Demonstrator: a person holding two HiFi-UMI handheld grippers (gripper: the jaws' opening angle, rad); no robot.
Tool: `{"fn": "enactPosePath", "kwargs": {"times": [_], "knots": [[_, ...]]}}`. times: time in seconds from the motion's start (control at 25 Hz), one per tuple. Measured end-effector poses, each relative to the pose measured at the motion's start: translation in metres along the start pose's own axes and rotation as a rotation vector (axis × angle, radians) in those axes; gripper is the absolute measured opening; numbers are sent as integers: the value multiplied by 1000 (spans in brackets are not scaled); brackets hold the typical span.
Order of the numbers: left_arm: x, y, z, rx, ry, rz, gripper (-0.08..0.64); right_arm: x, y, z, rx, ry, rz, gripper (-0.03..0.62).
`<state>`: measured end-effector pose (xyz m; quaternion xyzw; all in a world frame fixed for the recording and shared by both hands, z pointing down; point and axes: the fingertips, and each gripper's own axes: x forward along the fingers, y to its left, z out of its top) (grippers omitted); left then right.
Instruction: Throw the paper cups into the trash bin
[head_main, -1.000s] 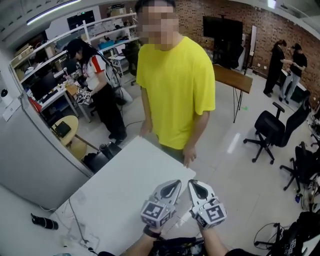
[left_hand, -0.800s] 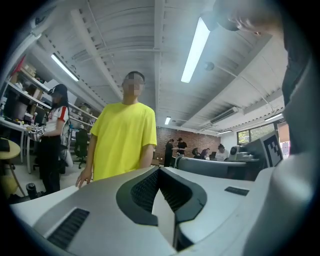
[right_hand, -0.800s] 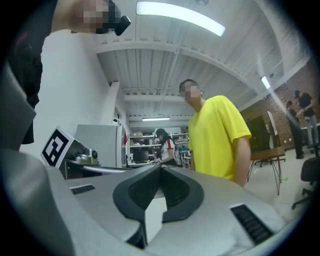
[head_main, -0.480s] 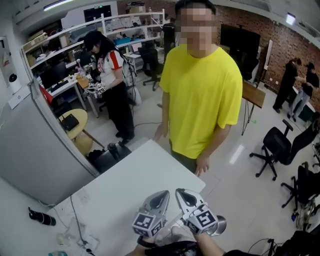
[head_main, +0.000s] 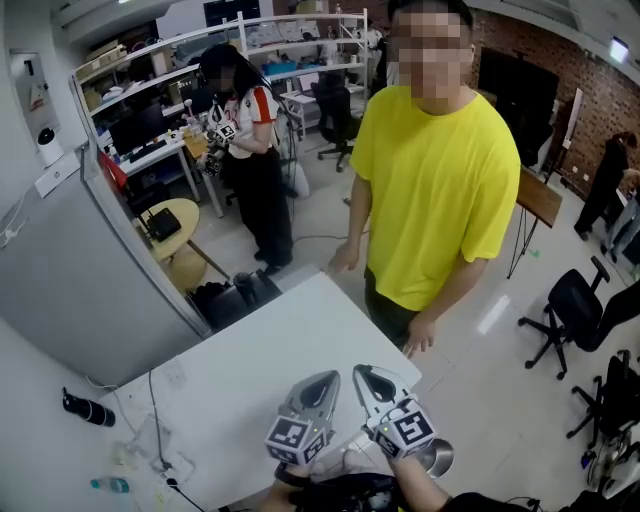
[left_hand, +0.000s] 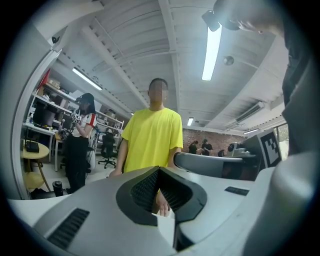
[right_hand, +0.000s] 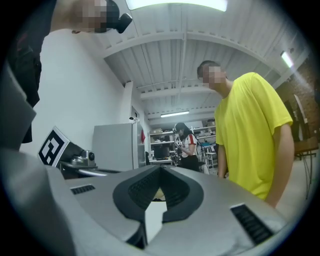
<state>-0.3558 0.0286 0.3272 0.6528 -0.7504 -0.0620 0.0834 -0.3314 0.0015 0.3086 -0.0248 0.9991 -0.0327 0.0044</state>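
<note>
No paper cup shows in any view. My left gripper (head_main: 318, 381) and right gripper (head_main: 362, 375) are held side by side, close to my body, over the near corner of the white table (head_main: 250, 380). Both point up and away from me. In the left gripper view the left gripper (left_hand: 159, 170) has its jaws together with nothing between them. The right gripper (right_hand: 161, 170) looks the same in its own view. A round shiny metal object (head_main: 437, 457) sits low beside the right gripper; I cannot tell what it is.
A person in a yellow shirt (head_main: 440, 190) stands at the table's far corner, one hand (head_main: 420, 340) near its edge. A grey cabinet (head_main: 90, 290) is at the left. A black bottle (head_main: 85, 410), a small water bottle (head_main: 108, 485) and cables lie at the table's left end. Office chairs (head_main: 580, 300) stand at the right.
The head view has swung left, so the person in yellow now stands further right in it. The grippers stay together and shut. The round metal object has come into sight.
</note>
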Motion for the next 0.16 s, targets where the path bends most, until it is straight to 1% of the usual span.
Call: {"fn": "enactPosePath", "kwargs": {"times": [0.16], "knots": [[8,8,-1,-1,5,-10,3,11,-8,-5,-16,-1,9,3]]}}
